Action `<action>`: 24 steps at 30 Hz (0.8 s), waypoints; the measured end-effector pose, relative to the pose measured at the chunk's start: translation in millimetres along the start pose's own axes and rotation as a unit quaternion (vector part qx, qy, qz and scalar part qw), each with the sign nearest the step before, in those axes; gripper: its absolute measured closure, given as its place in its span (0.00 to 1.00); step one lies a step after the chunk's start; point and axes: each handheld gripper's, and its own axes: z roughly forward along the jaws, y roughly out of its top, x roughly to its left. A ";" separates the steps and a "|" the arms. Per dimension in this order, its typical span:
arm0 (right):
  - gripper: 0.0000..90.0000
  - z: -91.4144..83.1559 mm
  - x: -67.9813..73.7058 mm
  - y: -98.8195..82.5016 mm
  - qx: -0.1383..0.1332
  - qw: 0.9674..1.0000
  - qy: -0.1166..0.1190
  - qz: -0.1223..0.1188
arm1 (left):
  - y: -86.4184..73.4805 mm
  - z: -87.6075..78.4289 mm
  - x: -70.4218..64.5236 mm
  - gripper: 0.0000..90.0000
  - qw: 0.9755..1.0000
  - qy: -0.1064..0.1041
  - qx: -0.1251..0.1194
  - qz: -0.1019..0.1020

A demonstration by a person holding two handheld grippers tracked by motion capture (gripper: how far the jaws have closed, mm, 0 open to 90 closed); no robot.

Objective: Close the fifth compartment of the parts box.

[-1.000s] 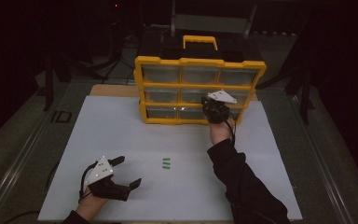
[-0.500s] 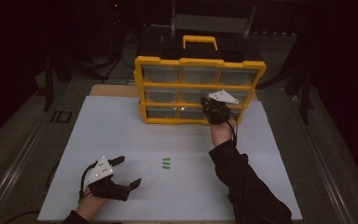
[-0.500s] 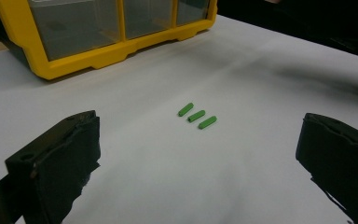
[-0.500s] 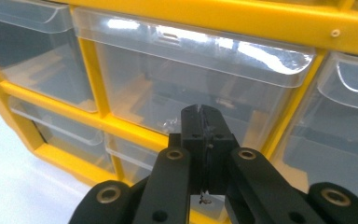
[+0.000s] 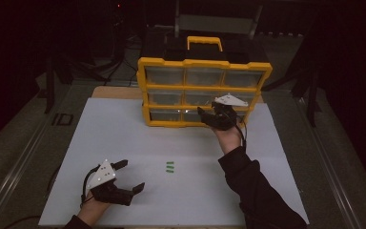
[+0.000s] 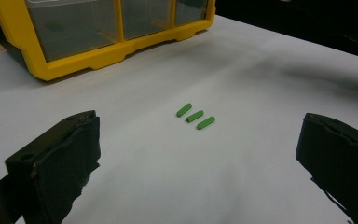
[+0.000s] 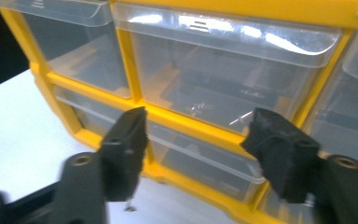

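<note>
The right tongs (image 5: 208,116) stand at the front of the yellow plastic drawer cabinet with clear drawers (image 5: 205,67), at its lower rows, right of centre as the high view has it; their jaws have just been opening and now stand apart, released, with nothing clamped between them. In the right gripper view these right tongs (image 7: 193,140) point up at the cabinet (image 7: 182,120); the clear plastic middle drawer (image 7: 223,65) sits just above and beyond the jaw tips, and the yellow rail under it runs across the gap between them; a lower clear drawer (image 7: 200,163) lies behind the jaws, which I cannot tell to be touching it or not.

The left tongs (image 5: 132,176) rest low over the white table (image 5: 124,138) at the near left, well apart from the cabinet; their jaws are spread wide, released, gripping nothing. Three small green plastic sticks (image 5: 170,167) lie side by side on the table to the right of the left tongs, near but not touching; in the left gripper view the same three green sticks (image 6: 196,116) lie ahead of the left tongs (image 6: 200,154), beyond the gap between the jaws, with the cabinet's bottom row (image 6: 107,51) farther off behind them.
</note>
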 end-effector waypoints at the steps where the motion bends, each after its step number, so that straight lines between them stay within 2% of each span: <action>1: 0.29 -0.5 -0.6 -0.3 0.007 1.000 0.006 0.001 | 0.0 0.0 -0.1 0.00 1.000 0.000 0.000 0.000; 3: 0.21 -1.8 -1.6 -2.0 0.009 1.000 0.012 0.005 | 0.1 0.0 -0.1 0.00 1.000 0.000 0.000 0.000; 4: 0.15 -2.8 -2.7 -4.0 0.013 0.999 0.029 0.004 | 0.1 0.0 0.0 0.00 1.000 0.000 0.000 0.000; 5: 0.13 -3.0 -2.9 -4.9 0.019 0.999 0.035 0.003 | 0.1 -0.1 0.0 0.00 1.000 0.000 0.000 0.000; 9: 0.13 -5.9 -3.1 -11.7 0.034 0.999 0.032 -0.012 | 0.1 0.2 0.0 0.00 1.000 0.000 -0.001 0.000; 16: 0.14 -18.5 -7.3 -22.1 0.024 0.998 0.056 -0.013 | 0.1 0.0 0.5 0.00 1.000 -0.001 -0.001 -0.003; 20: 0.15 -29.1 -7.7 -28.1 0.015 0.997 0.066 -0.029 | -0.1 0.3 0.4 0.00 1.000 -0.002 0.000 -0.002; 24: 0.15 -38.0 -7.2 -34.1 0.017 0.996 0.077 -0.038 | -0.2 0.8 0.6 0.00 1.000 -0.003 0.000 -0.002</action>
